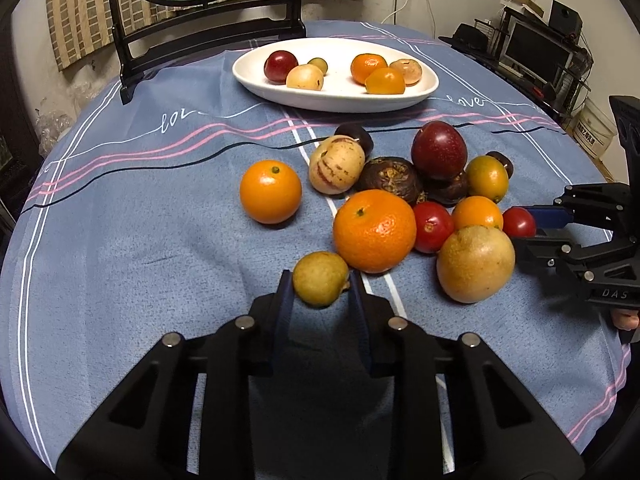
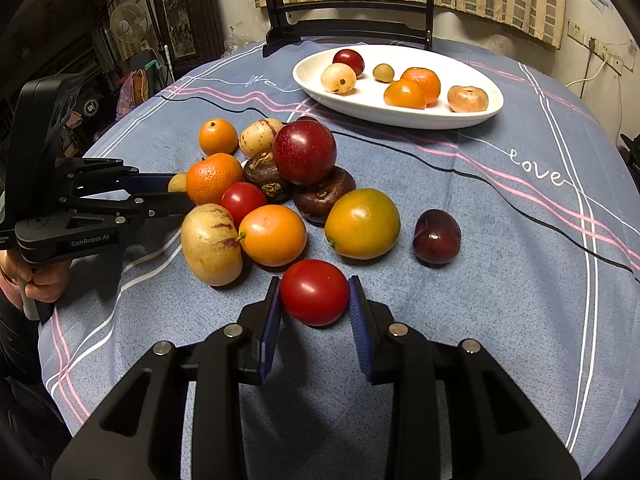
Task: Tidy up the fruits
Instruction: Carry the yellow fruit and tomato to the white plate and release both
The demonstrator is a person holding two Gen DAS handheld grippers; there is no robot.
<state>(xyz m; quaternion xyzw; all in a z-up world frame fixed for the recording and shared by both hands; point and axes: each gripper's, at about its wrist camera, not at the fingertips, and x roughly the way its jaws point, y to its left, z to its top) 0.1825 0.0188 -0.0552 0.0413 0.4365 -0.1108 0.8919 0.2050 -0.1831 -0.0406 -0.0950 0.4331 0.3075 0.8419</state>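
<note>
My left gripper [image 1: 320, 292] is clamped on a small round yellow-green fruit [image 1: 320, 279], both blue pads [image 1: 282, 312] pressing its sides, at the near edge of the heap on the blue striped tablecloth [image 1: 140, 248]. My right gripper [image 2: 314, 300] is clamped on a small glossy red tomato [image 2: 314, 292], which sits on the cloth just in front of the pile.

The white oval ceramic dish [image 1: 335, 96] at the far side of the table holds six fruits: one dark red plum, one pale yellow speckled fruit, one small olive-green one, two orange citrus fruits and one pinkish-tan flattened fruit.

Loose on the cloth, apart from my two, I count in the right wrist view one large textured mandarin [image 2: 214, 178], two smooth small oranges [image 2: 218, 136], one orange-and-green citrus [image 2: 362, 224], two pale purple-streaked melon-like fruits [image 2: 211, 244], one big red passion fruit [image 2: 305, 152], two dark brown wrinkled fruits [image 2: 322, 196], a second red tomato [image 2: 243, 200] and one dark plum [image 2: 437, 237] lying alone to the right. The left wrist view shows one more dark round fruit [image 1: 356, 136] behind the heap.
</note>
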